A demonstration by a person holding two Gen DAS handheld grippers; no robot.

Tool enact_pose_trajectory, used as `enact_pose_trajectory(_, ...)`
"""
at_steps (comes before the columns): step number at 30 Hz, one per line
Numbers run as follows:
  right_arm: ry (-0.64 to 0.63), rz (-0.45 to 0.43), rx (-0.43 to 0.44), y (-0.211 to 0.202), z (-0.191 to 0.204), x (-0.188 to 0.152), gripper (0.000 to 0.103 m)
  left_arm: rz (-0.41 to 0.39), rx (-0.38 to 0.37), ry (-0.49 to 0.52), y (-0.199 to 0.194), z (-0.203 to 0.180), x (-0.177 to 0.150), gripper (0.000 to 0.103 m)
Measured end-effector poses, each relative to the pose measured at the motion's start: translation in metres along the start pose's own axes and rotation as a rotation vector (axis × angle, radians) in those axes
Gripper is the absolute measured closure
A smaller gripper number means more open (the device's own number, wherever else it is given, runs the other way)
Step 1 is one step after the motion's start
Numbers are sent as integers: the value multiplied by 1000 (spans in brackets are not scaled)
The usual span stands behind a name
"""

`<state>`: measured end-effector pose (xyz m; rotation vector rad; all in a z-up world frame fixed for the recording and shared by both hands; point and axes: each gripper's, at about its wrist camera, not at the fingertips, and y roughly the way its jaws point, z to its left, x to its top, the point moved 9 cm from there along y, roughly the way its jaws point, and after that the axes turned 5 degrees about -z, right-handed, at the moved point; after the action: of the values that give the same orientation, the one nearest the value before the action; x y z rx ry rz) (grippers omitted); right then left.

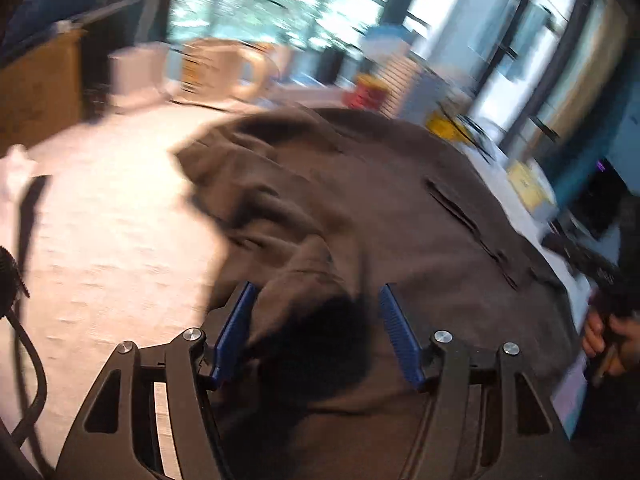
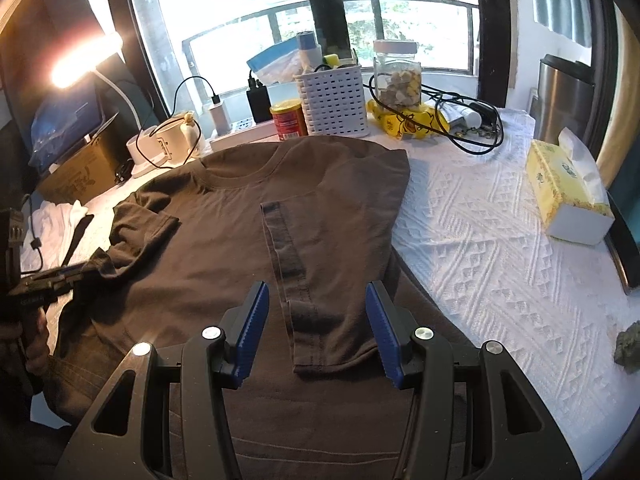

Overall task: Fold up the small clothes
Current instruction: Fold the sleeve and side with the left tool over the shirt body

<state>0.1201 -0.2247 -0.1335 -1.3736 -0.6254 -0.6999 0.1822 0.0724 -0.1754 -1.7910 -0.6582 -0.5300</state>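
Observation:
A dark brown T-shirt [image 2: 224, 232] lies face up on the white tablecloth, collar toward the window, its right side folded over the middle so the hem edge [image 2: 288, 264] runs down the chest. My right gripper [image 2: 318, 330] hovers open above that folded flap, with nothing pressed between the blue pads. The blurred left wrist view shows the T-shirt [image 1: 360, 208] rumpled. My left gripper [image 1: 318, 292] is open there, and a bunched fold of fabric lies loose between its jaws. From the right wrist view, the left gripper [image 2: 68, 276] sits at the shirt's left sleeve.
Along the window stand a white basket [image 2: 336, 100], a glass jar [image 2: 398, 76], a red can [image 2: 288, 120] and tangled cables [image 2: 472, 128]. A yellow tissue box [image 2: 568, 192] sits at the right. White cloth [image 2: 52, 220] and a cardboard box [image 2: 76, 176] lie at the left.

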Motion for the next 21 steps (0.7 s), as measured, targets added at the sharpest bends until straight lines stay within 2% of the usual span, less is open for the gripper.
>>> enact_pose_trajectory(6,18,-1,-20,-4,-9,-5,49,107,-88,114,6,-39,-32,39)
enact_pose_trajectory(8,22,1,-21,-4,-11,-6,49,131,-92,141,6,-44,-38,39)
enact_pose_trajectory(11,26,-1,-19,-3,-14,-6,49,112,-84,177,0,-52,-31,39)
enact_pose_trajectory(15,32,-7,-12,-2,-16,-5,49,25,-60,198,-5,-54,-3,39)
enact_pose_trajectory(18,42,-6,-9,0,-21,-5,49,55,-25,205,14,-49,1,39)
enact_pose_trajectory(21,55,-5,-11,2,-28,-6,49,108,-57,206,31,-55,-10,39)
